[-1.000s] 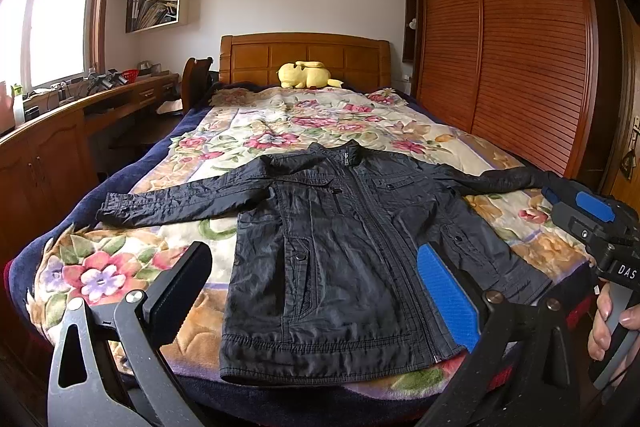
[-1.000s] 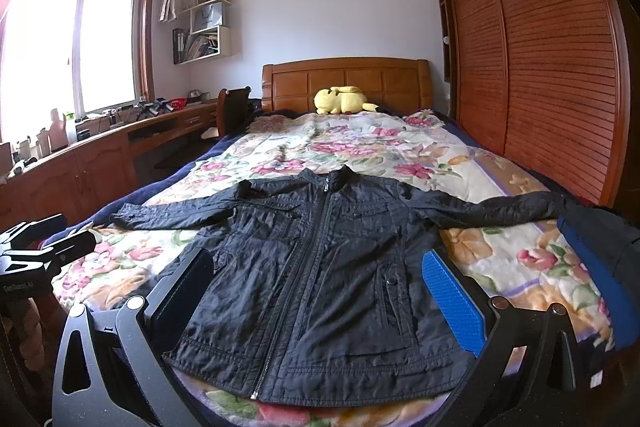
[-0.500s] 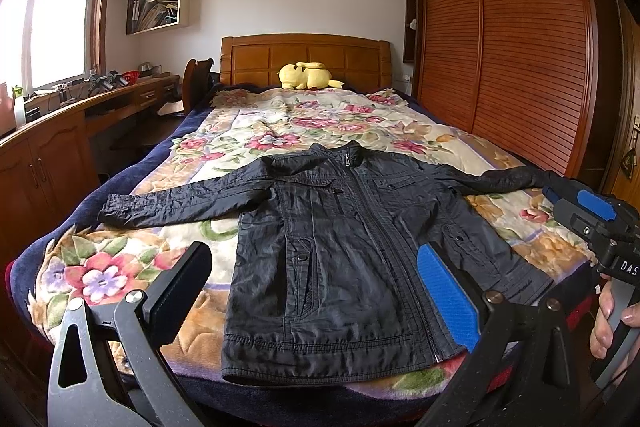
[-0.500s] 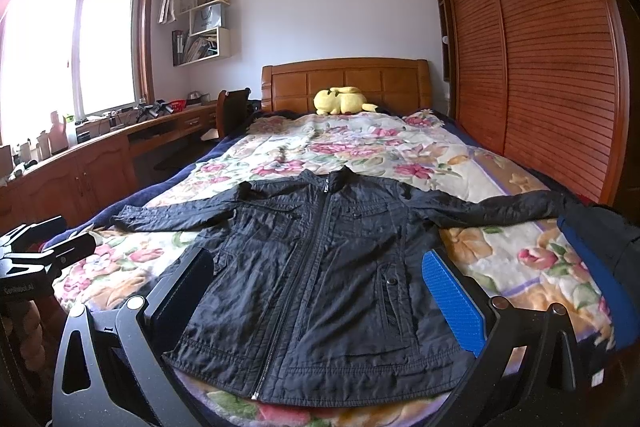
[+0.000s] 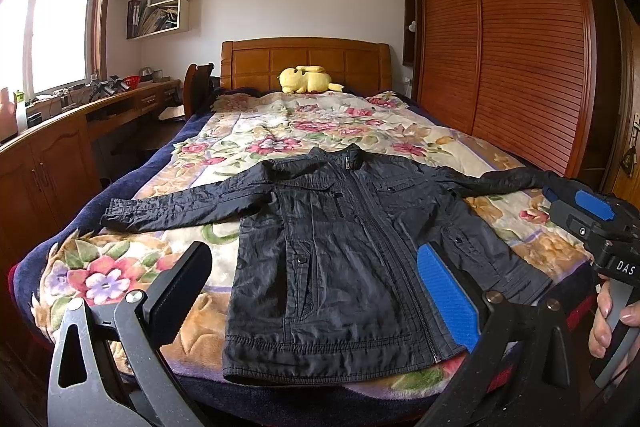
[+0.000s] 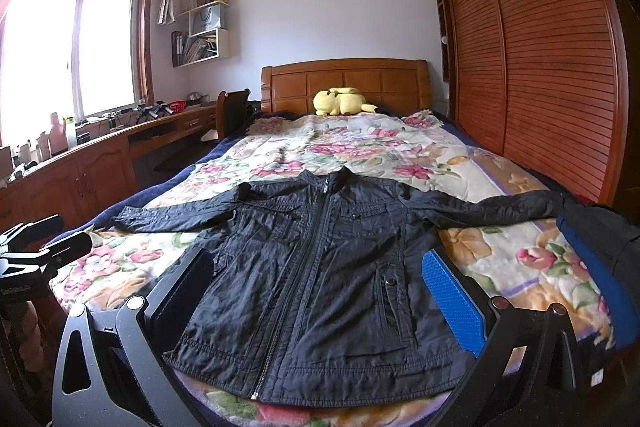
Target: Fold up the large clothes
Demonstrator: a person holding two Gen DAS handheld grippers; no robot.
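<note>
**Op A:** Barely anything has shifted since a second ago; from my left wrist view the jacket sits a touch further right in frame, nothing more. My left gripper (image 5: 316, 291) hangs at the foot of the bed with its jaws spread wide, nothing between them.

**Op B:** Same on my side. The right gripper (image 6: 318, 297) is released too, fingers well apart, one black pad and one blue pad (image 6: 452, 301) framing the jacket's hem without touching it.

**Op A:** I can see that right gripper at the edge of my left view, with a hand (image 5: 610, 319) wrapped round its grip.

**Op B:** And where's the garment for you?

**Op A:** The black jacket (image 5: 344, 255) lies flat, front up and zipped, on the floral blanket (image 5: 276, 143), collar toward the headboard (image 5: 304, 61), hem near the foot edge. Both sleeves are stretched out sideways; the one on the right of the frame reaches the blanket's edge beside the wardrobe (image 5: 516, 39).

**Op B:** I get the same lie. Beyond it, a yellow plush toy (image 6: 342, 102) rests against the headboard, and a wooden desk (image 6: 104, 155) runs under the window (image 6: 68, 43) on the left of the frame.
</note>
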